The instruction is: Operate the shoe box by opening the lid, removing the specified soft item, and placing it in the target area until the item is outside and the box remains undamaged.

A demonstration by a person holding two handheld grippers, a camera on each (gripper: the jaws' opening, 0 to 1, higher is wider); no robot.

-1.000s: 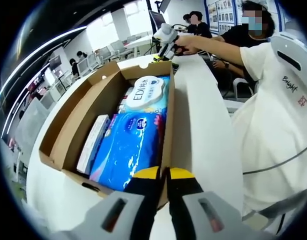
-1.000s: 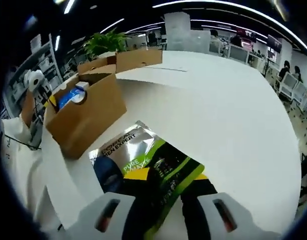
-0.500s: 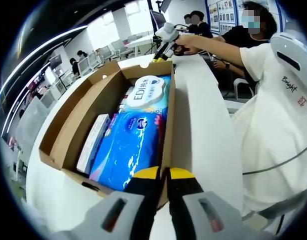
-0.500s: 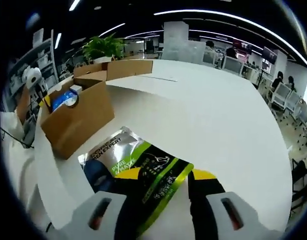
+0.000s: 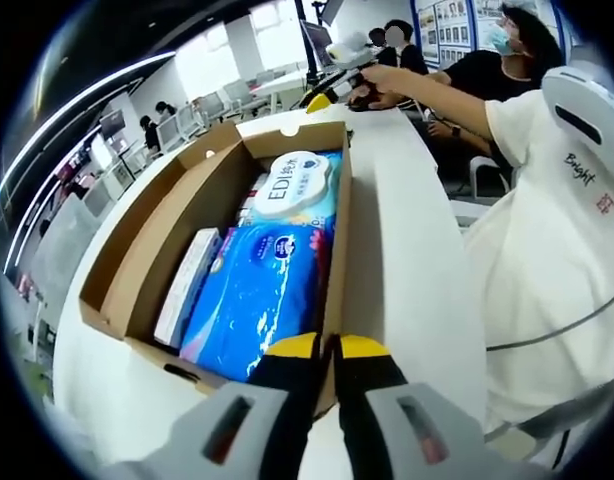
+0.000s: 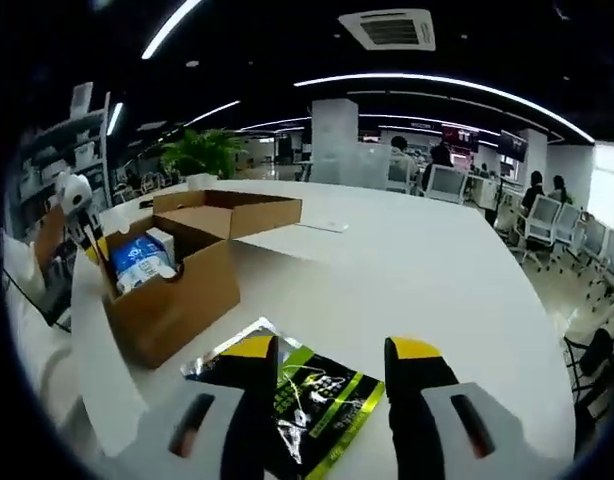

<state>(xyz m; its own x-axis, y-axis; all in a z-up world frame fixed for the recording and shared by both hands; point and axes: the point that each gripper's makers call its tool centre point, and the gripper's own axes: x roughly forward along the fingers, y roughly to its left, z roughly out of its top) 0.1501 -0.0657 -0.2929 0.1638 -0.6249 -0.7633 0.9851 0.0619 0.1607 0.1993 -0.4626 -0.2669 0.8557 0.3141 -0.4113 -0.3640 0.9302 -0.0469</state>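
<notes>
With our right gripper (image 6: 327, 352) spread wide over the pouch (image 6: 305, 400) lying on the desk (image 6: 437, 270) beside the box (image 6: 177, 285), we should lift away cleanly, while the left gripper view shows our left gripper (image 5: 329, 350) pinching the box wall, packs (image 5: 257, 290) inside.

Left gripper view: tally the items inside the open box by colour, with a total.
Blue packs: 2, the large blue pack and the EDI pack
White boxes: 1, the flat white box
Total: 3 visible in the shoe box
</notes>
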